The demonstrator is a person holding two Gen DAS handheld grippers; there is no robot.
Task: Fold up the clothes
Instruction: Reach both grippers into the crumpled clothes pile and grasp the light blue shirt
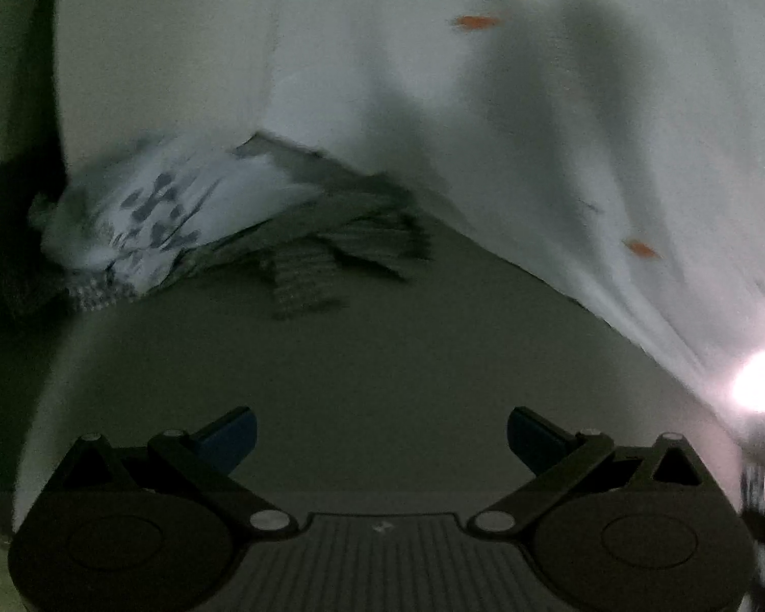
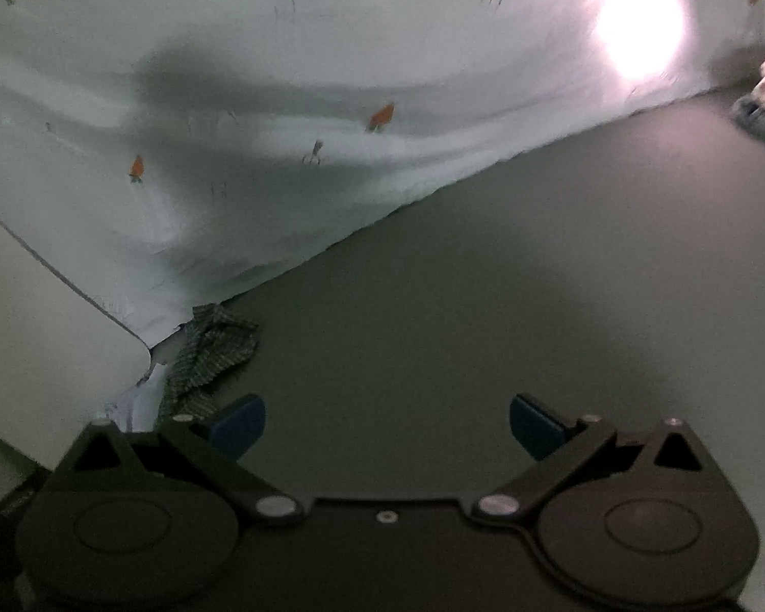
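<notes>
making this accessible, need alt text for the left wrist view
The open left gripper hovers over a bare grey surface, holding nothing. Beyond lies a crumpled pile of white grey-spotted cloth on striped grey fabric, backed by a white sheet with small orange marks.

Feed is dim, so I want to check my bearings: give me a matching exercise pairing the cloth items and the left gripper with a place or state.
Things:
1. white cloth with small orange carrot prints
2. grey-green checked garment
3. white garment with dark grey blotches
4. left gripper

Place or state:
A. crumpled at the far left of the pile
B. open, holding nothing
C. hanging like a backdrop
D. spread flat, mid-pile

Pairs: 1-C, 2-D, 3-A, 4-B
</notes>
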